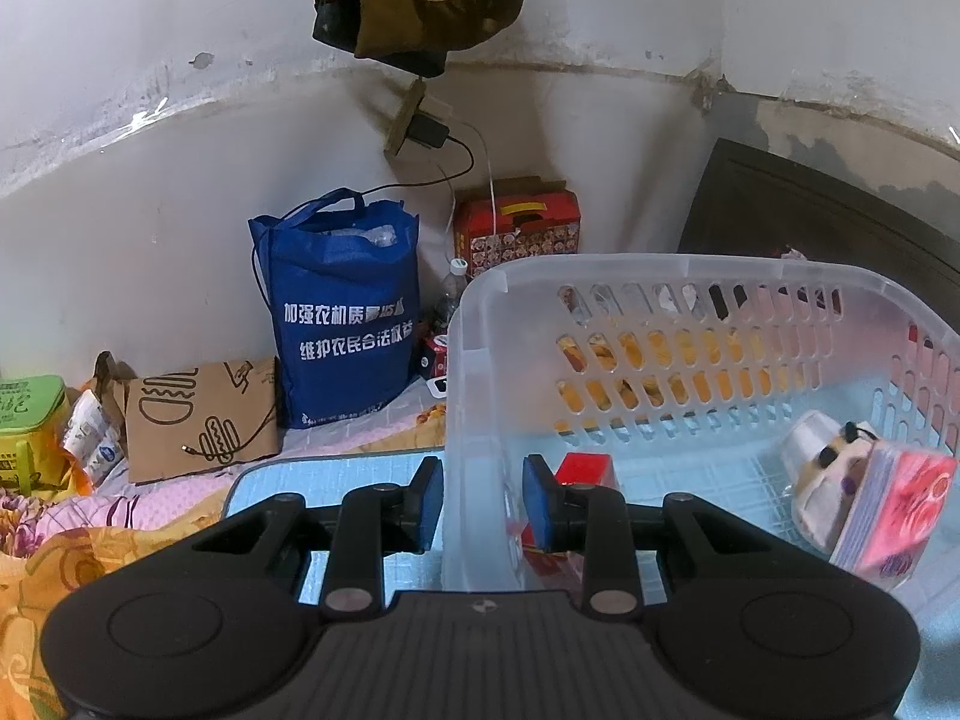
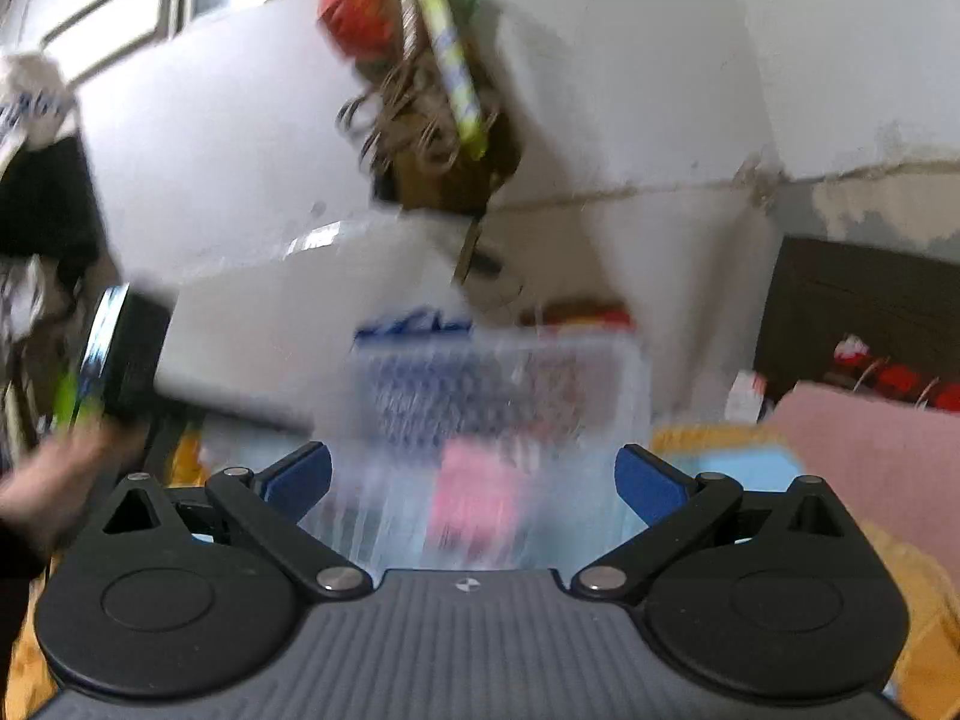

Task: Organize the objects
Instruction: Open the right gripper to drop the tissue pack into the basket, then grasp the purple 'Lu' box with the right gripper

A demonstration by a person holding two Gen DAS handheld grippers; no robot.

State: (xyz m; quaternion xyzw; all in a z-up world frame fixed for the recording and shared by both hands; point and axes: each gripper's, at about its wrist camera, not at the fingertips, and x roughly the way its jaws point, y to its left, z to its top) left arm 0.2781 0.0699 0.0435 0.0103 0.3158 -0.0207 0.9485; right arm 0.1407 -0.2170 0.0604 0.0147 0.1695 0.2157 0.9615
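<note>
Against the far left edge of the left wrist view sits a green zipped lunch bag (image 1: 27, 420), then a brown cardboard piece printed with burger and hot-dog outlines (image 1: 201, 420), both on the floral bedspread (image 1: 90, 516). Next along stands a blue fabric tote bag with white lettering (image 1: 345, 312) against the white wall, and behind it to the right a red patterned carton (image 1: 516, 228) with a clear water bottle (image 1: 453, 294) in front.

At centre, the left gripper (image 1: 483, 501) has its blue-padded fingers (image 1: 429, 510) closed on the near left wall of the translucent plastic laundry-style basket (image 1: 600, 282), one finger outside and one inside. The basket rests on a pale blue checked mat (image 1: 336, 474) laid on the bed. Inside it lie a red box (image 1: 585, 471) just beside the inner finger, and toward the right a white cup-like container with a dark cord (image 1: 822, 468) touching a pink wrapped tissue pack (image 1: 900, 516).

Over in the right wrist view (heavily blurred), a hand (image 2: 48, 480) shows at the left edge. The right gripper (image 2: 474, 483) has its fingers spread wide with nothing between them, facing the basket, where a pink shape shows through the wall. A pink blanket (image 2: 870, 456) lies at the right.
</note>
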